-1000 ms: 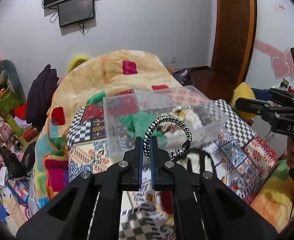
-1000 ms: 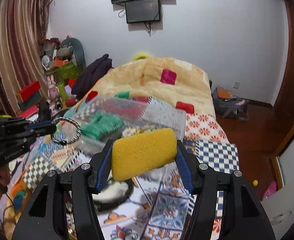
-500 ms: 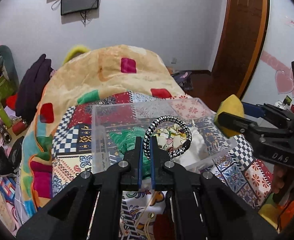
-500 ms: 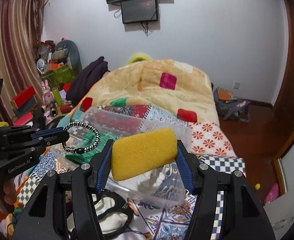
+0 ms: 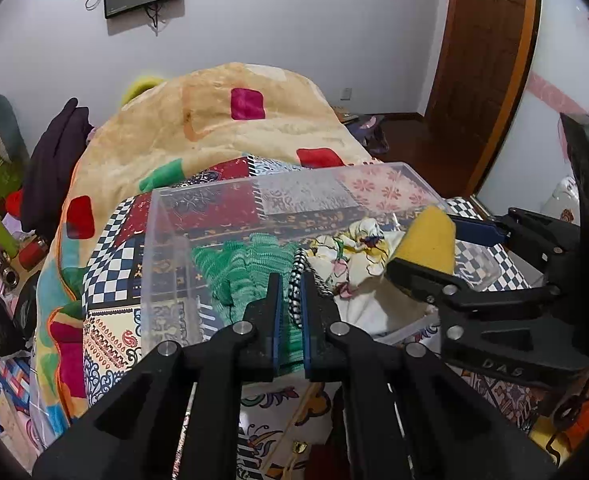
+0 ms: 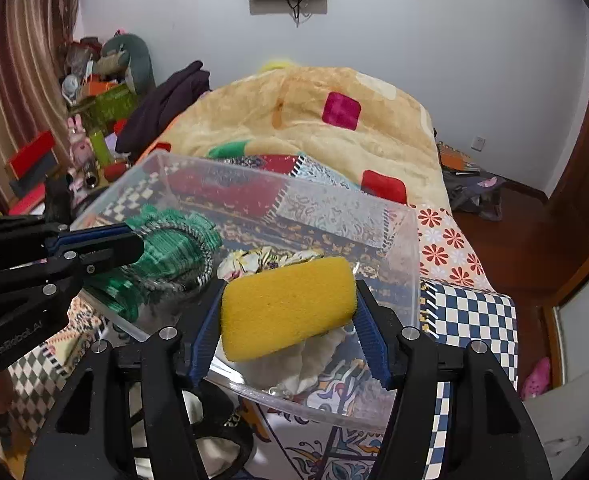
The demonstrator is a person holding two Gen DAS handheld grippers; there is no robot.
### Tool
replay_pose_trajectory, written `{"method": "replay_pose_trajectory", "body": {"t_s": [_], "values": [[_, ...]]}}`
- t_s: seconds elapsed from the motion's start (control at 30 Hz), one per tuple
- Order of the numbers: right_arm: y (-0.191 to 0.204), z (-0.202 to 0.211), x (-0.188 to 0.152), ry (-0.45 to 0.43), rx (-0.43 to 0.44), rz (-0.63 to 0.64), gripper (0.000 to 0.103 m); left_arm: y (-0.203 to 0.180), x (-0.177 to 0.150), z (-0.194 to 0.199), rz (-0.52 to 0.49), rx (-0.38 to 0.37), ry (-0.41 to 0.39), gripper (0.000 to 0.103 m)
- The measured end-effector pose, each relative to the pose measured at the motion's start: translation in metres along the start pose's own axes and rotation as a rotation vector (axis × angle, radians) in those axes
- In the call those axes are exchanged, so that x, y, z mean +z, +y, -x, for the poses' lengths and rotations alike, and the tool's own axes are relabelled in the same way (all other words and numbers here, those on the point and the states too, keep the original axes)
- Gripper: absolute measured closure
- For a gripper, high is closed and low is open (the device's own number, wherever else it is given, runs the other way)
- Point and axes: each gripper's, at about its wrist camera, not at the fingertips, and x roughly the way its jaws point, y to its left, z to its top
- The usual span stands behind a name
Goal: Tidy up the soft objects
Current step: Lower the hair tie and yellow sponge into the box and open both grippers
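Note:
A clear plastic box (image 5: 278,182) (image 6: 278,176) sits on the bed. Inside lie a green knitted piece (image 5: 246,264) (image 6: 166,240) and a floral cloth (image 5: 354,248) (image 6: 270,258). My left gripper (image 5: 290,280) (image 6: 134,240) is shut on a black-and-white braided cord loop (image 5: 294,276) (image 6: 198,248), which hangs inside the box over the green knit. My right gripper (image 6: 288,320) (image 5: 434,248) holds a yellow sponge (image 6: 286,308) (image 5: 430,240) over the box's near right part. Its jaws are opening, with both pads still touching the sponge.
The box rests on a patchwork quilt (image 6: 470,312) with an orange blanket (image 5: 230,132) heaped behind. Dark clothes (image 6: 166,100) and a cluttered shelf stand at the left. A wooden door (image 5: 482,60) is at the right. A black ring-shaped item (image 6: 214,432) lies before the box.
Both grippers have moved forward and down over the box. The cord loop has dropped from above the box onto the green knit. The sponge now hangs over the box interior.

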Motion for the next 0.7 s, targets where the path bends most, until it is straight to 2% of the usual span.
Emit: {"method": "replay_pose_trajectory", "body": {"t_s": [0.07, 0.13, 0.23, 0.43, 0.6, 0.7], "values": [[0.000, -0.001, -0.001, 0.014, 0.005, 0.003, 0.041, -0.002, -0.001, 0.001, -0.010, 0.001, 0.002, 0.091], [-0.001, 0.001, -0.001, 0.019, 0.012, -0.002, 0.031, -0.004, -0.002, 0.003, -0.018, 0.003, 0.001, 0.085], [-0.003, 0.005, -0.001, 0.012, 0.013, -0.008, 0.021, -0.005, -0.004, 0.008, -0.024, 0.013, -0.011, 0.072], [-0.005, 0.013, 0.000, 0.017, 0.033, -0.020, 0.019, -0.001, -0.004, 0.028, 0.002, -0.004, -0.041, 0.051], [-0.004, 0.026, -0.001, 0.004, 0.045, -0.033, 0.018, 0.002, -0.005, 0.049, 0.010, 0.010, -0.085, 0.042], [-0.002, 0.036, -0.001, -0.013, 0.062, -0.038, 0.015, 0.004, -0.008, 0.060, 0.012, 0.026, -0.104, 0.033]]}}
